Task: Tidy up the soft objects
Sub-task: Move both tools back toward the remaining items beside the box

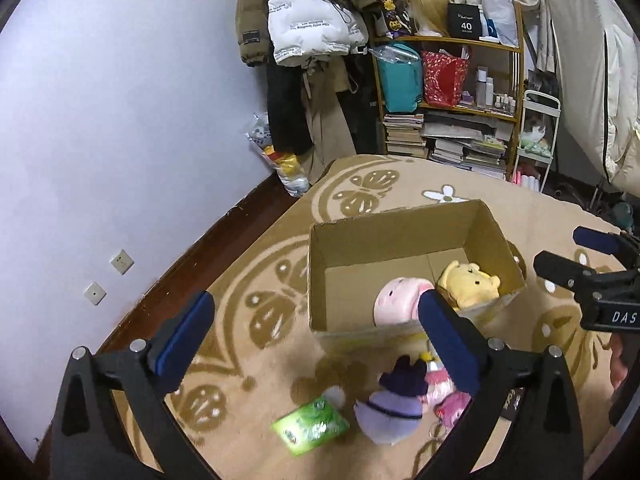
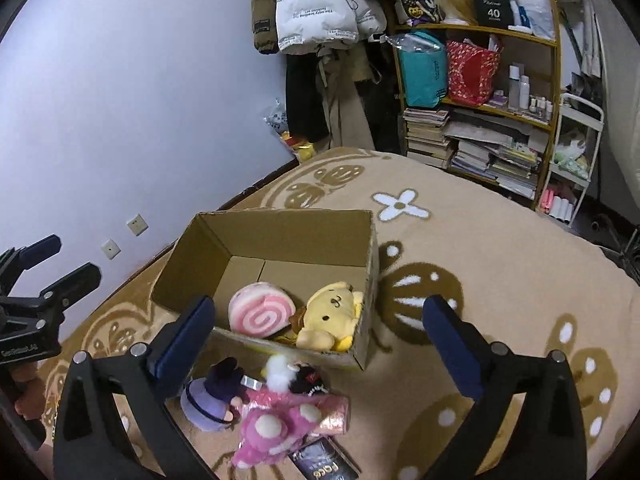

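An open cardboard box (image 2: pixel 280 228) (image 1: pixel 396 232) stands on the rug. Inside lie a pink swirl roll plush (image 2: pixel 262 314) (image 1: pixel 394 300) and a yellow dog plush (image 2: pixel 332 314) (image 1: pixel 470 286). In front of the box lie a purple plush (image 2: pixel 208 400) (image 1: pixel 390 412), a pink plush (image 2: pixel 272 428) (image 1: pixel 444 396) and a white-tufted dark toy (image 2: pixel 296 374). My left gripper (image 1: pixel 312 336) is open and empty, above the rug before the box. My right gripper (image 2: pixel 316 338) is open and empty, above the box's near wall.
A green packet (image 1: pixel 310 426) lies left of the purple plush. A black packet (image 2: pixel 324 462) lies near the pink plush. A bookshelf (image 2: pixel 480 112) and hanging coats (image 2: pixel 320 20) stand at the back. The wall (image 1: pixel 120 120) is at left.
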Demonstrator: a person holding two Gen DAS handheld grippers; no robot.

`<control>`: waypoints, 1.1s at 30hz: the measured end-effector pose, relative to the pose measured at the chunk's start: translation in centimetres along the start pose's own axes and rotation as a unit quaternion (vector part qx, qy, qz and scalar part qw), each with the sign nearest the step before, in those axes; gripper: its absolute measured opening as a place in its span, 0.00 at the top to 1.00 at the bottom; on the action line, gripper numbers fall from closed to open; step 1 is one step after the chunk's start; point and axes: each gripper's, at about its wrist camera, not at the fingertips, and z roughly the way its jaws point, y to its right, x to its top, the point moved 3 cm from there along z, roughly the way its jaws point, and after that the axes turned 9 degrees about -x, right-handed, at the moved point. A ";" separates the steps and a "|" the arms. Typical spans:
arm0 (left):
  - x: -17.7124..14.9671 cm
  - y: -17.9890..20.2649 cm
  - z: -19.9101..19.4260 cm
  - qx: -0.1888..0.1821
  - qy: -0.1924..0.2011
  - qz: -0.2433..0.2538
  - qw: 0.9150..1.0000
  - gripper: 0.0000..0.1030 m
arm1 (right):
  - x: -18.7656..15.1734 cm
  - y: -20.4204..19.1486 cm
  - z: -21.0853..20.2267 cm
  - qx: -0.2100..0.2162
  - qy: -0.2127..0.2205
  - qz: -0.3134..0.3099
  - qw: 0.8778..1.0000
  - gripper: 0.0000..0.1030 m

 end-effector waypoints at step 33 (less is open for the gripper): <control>-8.5 -2.2 5.3 -0.014 -0.088 -0.055 0.994 0.02 | -9.0 -1.7 0.0 0.026 -0.012 -0.028 0.999 0.00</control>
